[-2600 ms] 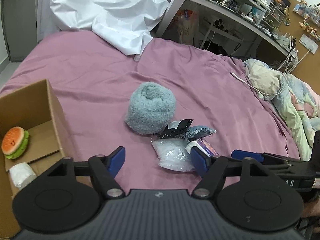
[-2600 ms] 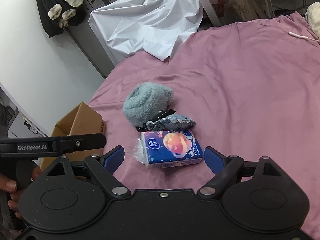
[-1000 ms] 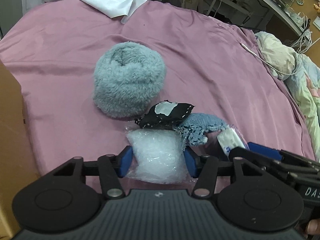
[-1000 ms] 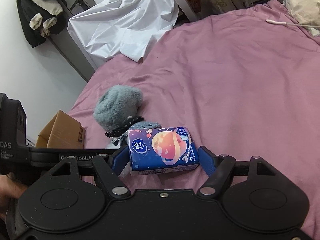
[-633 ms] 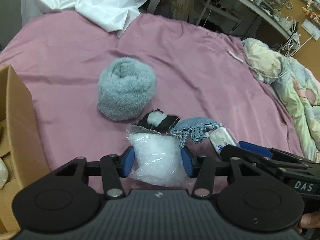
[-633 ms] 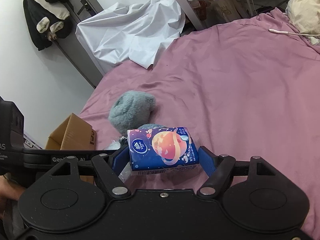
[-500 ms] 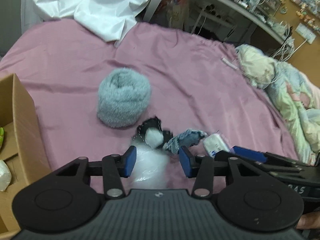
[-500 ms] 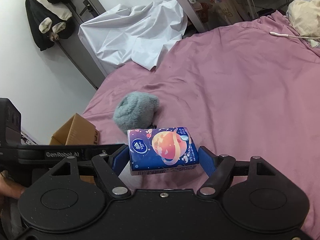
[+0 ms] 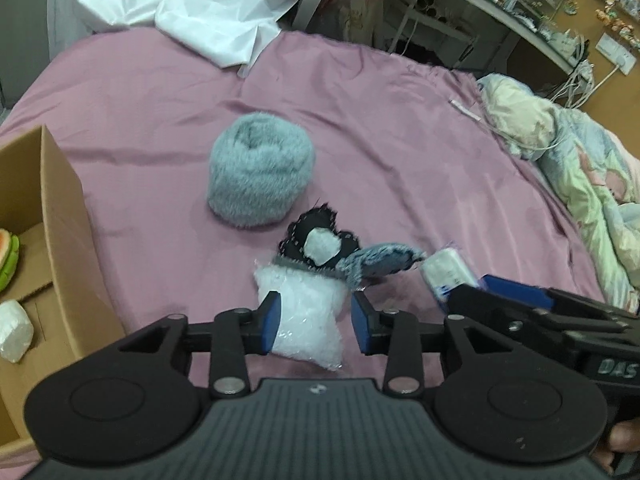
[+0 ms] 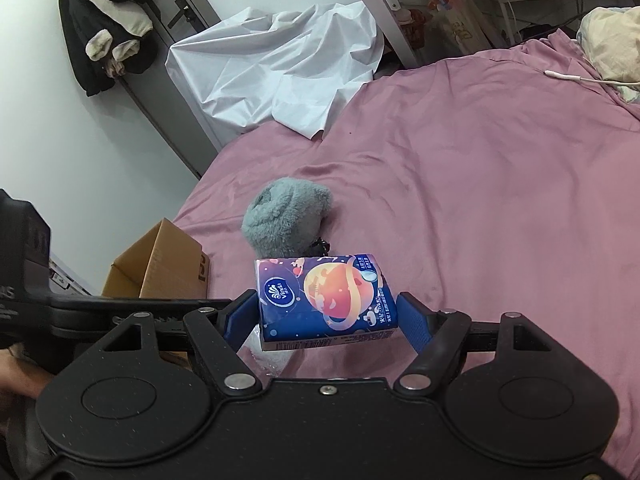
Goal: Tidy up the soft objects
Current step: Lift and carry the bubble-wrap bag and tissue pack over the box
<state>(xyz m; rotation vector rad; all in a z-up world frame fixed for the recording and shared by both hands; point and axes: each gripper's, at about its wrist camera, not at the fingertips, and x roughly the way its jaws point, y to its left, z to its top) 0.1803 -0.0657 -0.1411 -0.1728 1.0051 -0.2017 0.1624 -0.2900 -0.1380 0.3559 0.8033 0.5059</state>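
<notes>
My right gripper (image 10: 326, 314) is shut on a blue tissue pack (image 10: 326, 300) with a planet print and holds it above the pink bedsheet (image 10: 480, 200); the pack's end also shows in the left wrist view (image 9: 448, 274). My left gripper (image 9: 314, 322) is shut on a clear plastic bag (image 9: 306, 318) of white filling. A fluffy grey-blue roll (image 9: 260, 176) lies ahead. A black patch (image 9: 318, 240) and a blue knit piece (image 9: 378, 262) lie just past the bag. A cardboard box (image 9: 60, 248) stands at the left.
The box holds a burger plush (image 9: 8, 254) and a white bundle (image 9: 14, 330). A crumpled white sheet (image 9: 192, 4) lies at the bed's far edge. A floral duvet (image 9: 580, 184) and a white cable (image 9: 466, 112) lie at the right. Desk shelving (image 9: 460, 8) stands behind.
Both grippers closed on their objects and rose from the bed. The tissue pack left the sheet; the bag came up with the left gripper, and the box came back into the left view.
</notes>
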